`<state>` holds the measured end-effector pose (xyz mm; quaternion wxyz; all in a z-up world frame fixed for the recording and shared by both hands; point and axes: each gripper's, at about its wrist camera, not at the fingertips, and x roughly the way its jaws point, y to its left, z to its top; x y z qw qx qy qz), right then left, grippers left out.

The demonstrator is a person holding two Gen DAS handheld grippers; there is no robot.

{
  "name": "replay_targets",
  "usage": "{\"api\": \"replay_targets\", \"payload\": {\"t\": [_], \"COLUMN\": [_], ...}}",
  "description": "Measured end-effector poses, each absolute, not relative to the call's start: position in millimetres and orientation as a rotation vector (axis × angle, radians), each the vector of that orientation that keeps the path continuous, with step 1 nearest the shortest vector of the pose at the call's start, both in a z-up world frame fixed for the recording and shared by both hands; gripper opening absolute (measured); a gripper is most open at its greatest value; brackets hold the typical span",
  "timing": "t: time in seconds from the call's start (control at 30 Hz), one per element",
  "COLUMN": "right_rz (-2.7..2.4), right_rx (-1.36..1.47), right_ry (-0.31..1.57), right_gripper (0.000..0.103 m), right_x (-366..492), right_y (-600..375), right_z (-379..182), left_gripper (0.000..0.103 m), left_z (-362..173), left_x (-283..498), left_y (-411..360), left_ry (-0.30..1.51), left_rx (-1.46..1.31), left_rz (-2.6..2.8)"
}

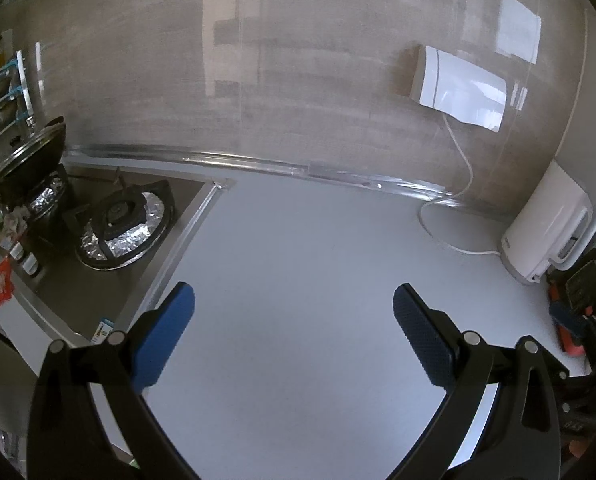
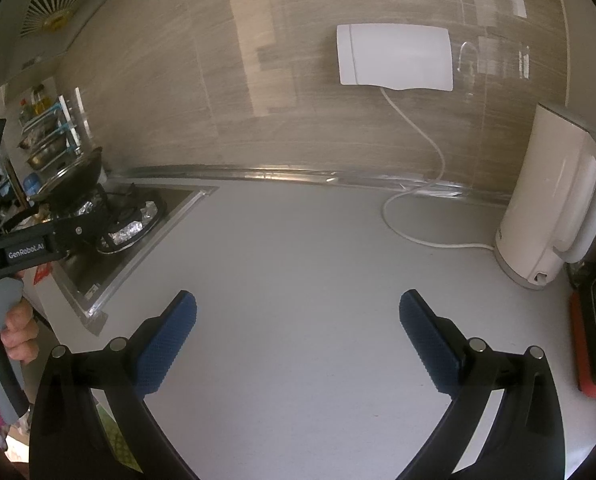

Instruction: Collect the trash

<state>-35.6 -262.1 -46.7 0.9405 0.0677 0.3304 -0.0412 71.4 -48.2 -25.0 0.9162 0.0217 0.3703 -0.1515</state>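
Soft daylight fills both views, and bright window reflections sit as glare patches on the glossy wall (image 1: 298,60) and the white wall box (image 1: 462,88). The surface (image 1: 298,260) is evenly lit with faint shadows. Fisheye distortion bends the wall edge into an arc, and dark vignetting cuts the corners. The far left clutter looks dim and soft.

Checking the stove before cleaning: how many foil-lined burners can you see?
2. One bare foil-lined burner at the hob's right; the other to its left, under the black pan. Any further burners would be out of view.
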Motion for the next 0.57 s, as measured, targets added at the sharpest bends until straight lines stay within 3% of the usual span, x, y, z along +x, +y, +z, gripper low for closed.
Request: {"api": "replay_targets", "payload": {"t": [0.57], "right_rz": [-0.076], "right_rx": [0.139], "right_ry": [0.679], "right_gripper": [0.101], "right_x": [-35.6], "right_y": [-263.4], "right_z": [-48.5], "left_gripper": [0.095], "left_z": [-29.8], "left_x": [75.1], "left_y": [-45.7], "left_ry": [0.770], "left_rx": [-0.001], "left_rz": [-0.290]}}
